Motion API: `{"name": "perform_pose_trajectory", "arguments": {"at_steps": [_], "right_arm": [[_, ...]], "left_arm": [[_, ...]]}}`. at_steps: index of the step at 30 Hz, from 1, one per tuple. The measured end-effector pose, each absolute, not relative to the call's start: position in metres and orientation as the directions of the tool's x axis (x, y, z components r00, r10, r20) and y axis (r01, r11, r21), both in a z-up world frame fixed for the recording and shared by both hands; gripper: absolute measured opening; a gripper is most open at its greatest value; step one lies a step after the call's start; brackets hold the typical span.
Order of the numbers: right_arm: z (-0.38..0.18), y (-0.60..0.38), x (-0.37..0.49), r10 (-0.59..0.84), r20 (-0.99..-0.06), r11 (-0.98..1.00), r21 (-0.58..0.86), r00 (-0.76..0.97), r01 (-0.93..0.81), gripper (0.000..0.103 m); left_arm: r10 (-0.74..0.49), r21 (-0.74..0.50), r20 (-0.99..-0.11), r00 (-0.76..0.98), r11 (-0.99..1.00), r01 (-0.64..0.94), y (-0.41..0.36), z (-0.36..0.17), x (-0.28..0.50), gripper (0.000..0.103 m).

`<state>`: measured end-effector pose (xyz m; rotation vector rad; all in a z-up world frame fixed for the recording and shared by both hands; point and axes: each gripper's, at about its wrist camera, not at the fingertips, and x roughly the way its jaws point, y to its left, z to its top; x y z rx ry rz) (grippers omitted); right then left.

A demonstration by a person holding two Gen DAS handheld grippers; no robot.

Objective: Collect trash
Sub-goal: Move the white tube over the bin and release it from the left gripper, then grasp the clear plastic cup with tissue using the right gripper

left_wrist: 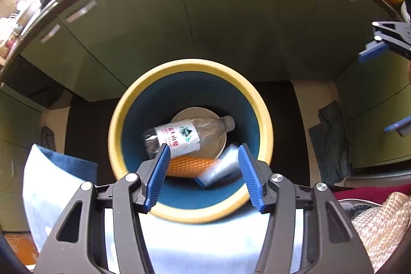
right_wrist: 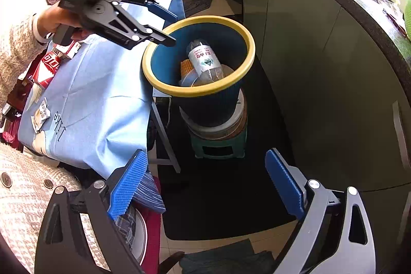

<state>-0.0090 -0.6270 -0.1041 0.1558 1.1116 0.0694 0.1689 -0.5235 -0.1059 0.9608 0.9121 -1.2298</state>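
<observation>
Yellow-rimmed bin (left_wrist: 264,125) under your left gripper (left_wrist: 204,172) — jaws spread, empty, clear bottle (left_wrist: 188,134) lying inside, your right gripper (right_wrist: 205,181) wide open — beside the table (right_wrist: 102,99).

L wrist: close, looks down into bin (left_wrist: 190,140) | R wrist: farther, side-above | shared: bin (right_wrist: 199,55)
</observation>
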Motion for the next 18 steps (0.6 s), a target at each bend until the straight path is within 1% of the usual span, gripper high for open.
{"name": "perform_pose_trajectory", "arguments": {"at_steps": [4, 9, 11, 12, 14, 16, 18], "right_arm": [[-0.099, -0.614, 0.007, 0.134, -0.888, 0.99, 0.141, 0.44, -0.018, 0.092], [-0.089, -0.585, 0.044, 0.145, -0.889, 0.989, 0.116, 0.435, -0.091, 0.092], [-0.082, -0.566, 0.068, 0.153, -0.889, 0.986, 0.108, 0.432, -0.127, 0.092], [-0.077, -0.555, 0.081, 0.165, -0.887, 0.982, 0.107, 0.431, -0.156, 0.092], [-0.067, -0.526, 0.109, 0.199, -0.881, 0.967, 0.104, 0.429, -0.234, 0.092], [-0.057, -0.495, 0.138, 0.226, -0.873, 0.944, 0.087, 0.433, -0.319, 0.092], [-0.05, -0.46, 0.166, 0.255, -0.863, 0.912, 0.066, 0.436, -0.404, 0.092]], "left_arm": [[-0.394, 0.07, -0.909, 0.132, 0.168, 0.983, -0.478, -0.067, 0.17, 0.058], [-0.488, 0.033, -0.85, 0.199, 0.329, 0.944, -0.379, -0.014, 0.164, 0.065], [-0.517, 0.042, -0.815, 0.261, 0.398, 0.917, -0.334, 0.002, 0.159, 0.07], [-0.514, 0.067, -0.797, 0.315, 0.444, 0.894, -0.31, 0.008, 0.156, 0.075], [-0.494, 0.094, -0.773, 0.398, 0.531, 0.842, -0.264, 0.014, 0.15, 0.08], [-0.48, 0.059, -0.766, 0.428, 0.61, 0.79, -0.221, 0.014, 0.148, 0.085], [-0.461, 0.013, -0.763, 0.453, 0.69, 0.724, -0.179, 0.011, 0.147, 0.087]]}}
